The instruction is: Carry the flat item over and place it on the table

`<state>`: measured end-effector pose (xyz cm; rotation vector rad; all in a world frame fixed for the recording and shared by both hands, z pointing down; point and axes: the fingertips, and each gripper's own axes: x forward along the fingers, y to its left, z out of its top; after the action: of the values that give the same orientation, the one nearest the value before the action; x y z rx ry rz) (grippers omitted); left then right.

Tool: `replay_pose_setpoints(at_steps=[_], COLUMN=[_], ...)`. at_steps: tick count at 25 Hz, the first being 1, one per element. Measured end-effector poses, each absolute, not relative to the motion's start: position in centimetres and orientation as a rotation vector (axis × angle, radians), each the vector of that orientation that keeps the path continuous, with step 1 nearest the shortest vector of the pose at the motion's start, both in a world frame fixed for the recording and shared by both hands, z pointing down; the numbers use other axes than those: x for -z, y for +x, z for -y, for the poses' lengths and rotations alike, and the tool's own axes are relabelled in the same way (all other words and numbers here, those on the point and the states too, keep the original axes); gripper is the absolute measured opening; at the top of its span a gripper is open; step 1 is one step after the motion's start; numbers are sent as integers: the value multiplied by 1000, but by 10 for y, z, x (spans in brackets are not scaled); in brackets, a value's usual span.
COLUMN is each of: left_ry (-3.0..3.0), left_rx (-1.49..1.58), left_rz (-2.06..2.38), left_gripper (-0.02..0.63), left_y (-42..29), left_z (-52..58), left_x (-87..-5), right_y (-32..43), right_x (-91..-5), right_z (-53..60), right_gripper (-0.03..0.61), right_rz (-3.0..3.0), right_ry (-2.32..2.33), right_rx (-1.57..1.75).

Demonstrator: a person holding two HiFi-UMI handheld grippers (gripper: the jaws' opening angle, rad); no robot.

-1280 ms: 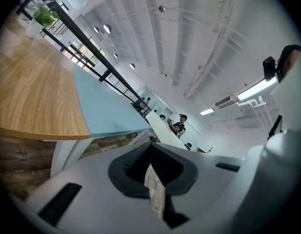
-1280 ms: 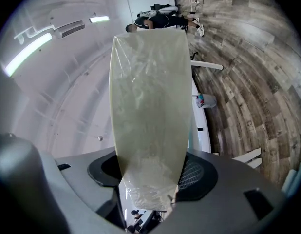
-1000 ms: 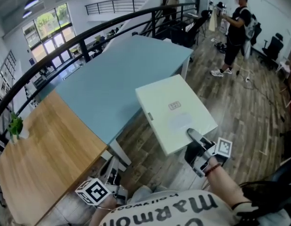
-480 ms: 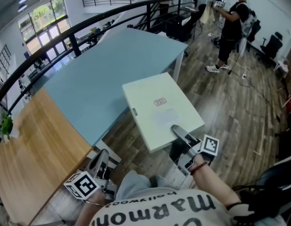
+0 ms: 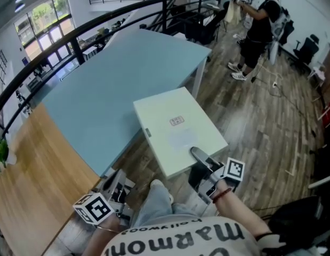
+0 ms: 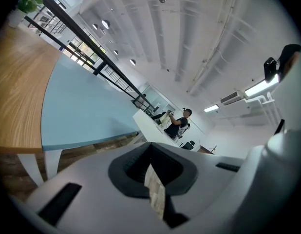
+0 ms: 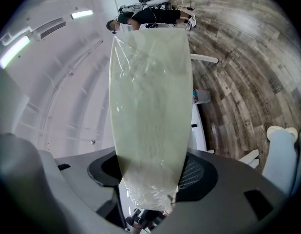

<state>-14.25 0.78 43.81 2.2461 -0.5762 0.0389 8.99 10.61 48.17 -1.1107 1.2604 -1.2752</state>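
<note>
Pale flat box (image 5: 178, 128) juts level, your right gripper (image 5: 199, 158) clamped on its near edge, to reach the left table (image 5: 101, 100).

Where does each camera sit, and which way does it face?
Head view: on the person's head, steeply down at the flat box near the blue table; shirt, left tool, right tool show.
Left gripper view: on left tool, facing blue table and ceiling; its jaws show.
Right gripper view: on right tool, along the clamped box; its jaws show.
All three share the standing bystander.
</note>
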Motion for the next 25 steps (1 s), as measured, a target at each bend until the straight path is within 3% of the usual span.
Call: replay_pose_setpoints(at_steps=[18, 25], left_ry=[2244, 2234], left_rx=[-48, -25], left_rz=[463, 499], left_gripper=[3, 2], left_y=[-39, -16], left_z=[136, 165], left_x=[-424, -456], right_y=[137, 168], right_x=[-460, -486], right_z=[24, 58], right_gripper=[296, 296], right_rz=[-1286, -1319], right_ry=[-1071, -1052], right_rx=[1322, 1341])
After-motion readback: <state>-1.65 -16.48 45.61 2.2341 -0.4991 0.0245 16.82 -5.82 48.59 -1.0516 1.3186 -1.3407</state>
